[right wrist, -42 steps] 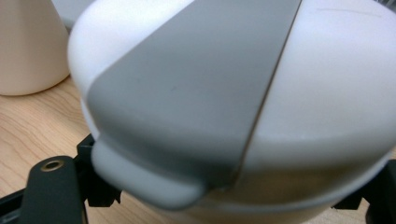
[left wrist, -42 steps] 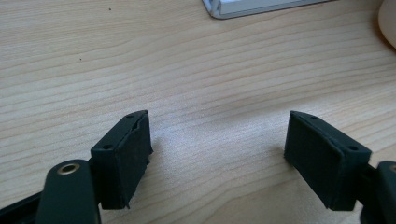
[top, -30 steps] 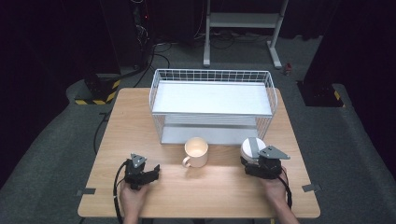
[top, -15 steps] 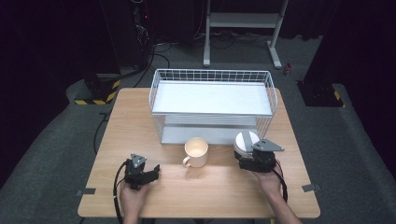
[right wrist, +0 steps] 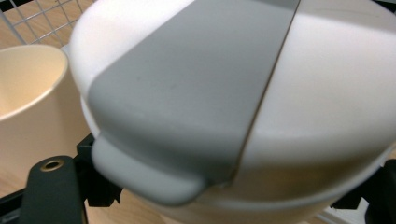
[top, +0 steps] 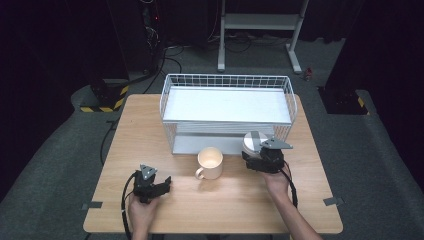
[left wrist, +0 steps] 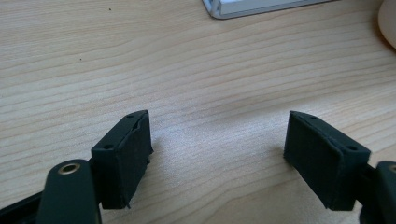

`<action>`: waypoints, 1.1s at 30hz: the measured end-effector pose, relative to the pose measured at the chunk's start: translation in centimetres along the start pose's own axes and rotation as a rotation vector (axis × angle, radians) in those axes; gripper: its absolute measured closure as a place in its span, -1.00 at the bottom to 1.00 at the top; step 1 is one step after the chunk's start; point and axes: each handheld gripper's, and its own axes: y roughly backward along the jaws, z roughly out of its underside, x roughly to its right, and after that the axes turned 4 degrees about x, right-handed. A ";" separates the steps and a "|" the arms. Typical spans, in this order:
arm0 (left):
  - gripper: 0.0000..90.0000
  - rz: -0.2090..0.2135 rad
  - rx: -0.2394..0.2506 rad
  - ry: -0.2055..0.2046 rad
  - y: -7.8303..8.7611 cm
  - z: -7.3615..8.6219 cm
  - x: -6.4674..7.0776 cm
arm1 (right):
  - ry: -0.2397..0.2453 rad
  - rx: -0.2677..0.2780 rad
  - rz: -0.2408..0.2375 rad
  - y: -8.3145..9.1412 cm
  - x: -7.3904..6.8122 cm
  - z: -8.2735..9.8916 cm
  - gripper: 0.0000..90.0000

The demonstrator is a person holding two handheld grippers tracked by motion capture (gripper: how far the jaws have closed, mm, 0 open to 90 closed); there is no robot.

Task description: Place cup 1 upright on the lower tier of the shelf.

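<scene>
My right gripper (top: 256,153) is shut on a white round container (top: 251,141) with a grey flap lid, held just off the table in front of the wire basket's right corner. In the right gripper view the container (right wrist: 233,93) sits between the two black jaws, with the cream mug (right wrist: 28,98) close at its left. That mug (top: 210,162) stands upright on the wooden table (top: 145,130), its handle toward the front left. My left gripper (top: 161,183) rests near the front left, and its jaws (left wrist: 217,158) stand open over bare wood.
A white wire basket (top: 225,76) with a white tray inside stands across the back half of the table. Dark floor, cables and a metal stand lie beyond the far edge. Tape marks sit at the table's front corners.
My right gripper has carried the white container leftward and away from the front edge, closer to the mug and the basket. The left gripper has stayed where it was.
</scene>
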 end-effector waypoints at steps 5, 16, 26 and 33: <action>-0.49 0.004 0.000 -0.004 0.0 0.0 0.0 | 0.001 0.002 0.016 -1.0 -0.3 -0.7 -0.59; -0.49 0.010 0.000 -0.011 0.0 0.0 0.0 | -0.010 -0.032 0.059 -2.8 -0.1 -0.8 -0.59; -0.50 0.013 -0.001 -0.018 0.0 0.0 0.0 | -0.019 -0.026 0.049 -3.8 0.1 -0.5 -0.59; -0.50 0.009 0.002 -0.016 -0.1 -0.1 0.1 | -0.007 -0.011 0.045 -4.2 0.1 -0.5 -0.59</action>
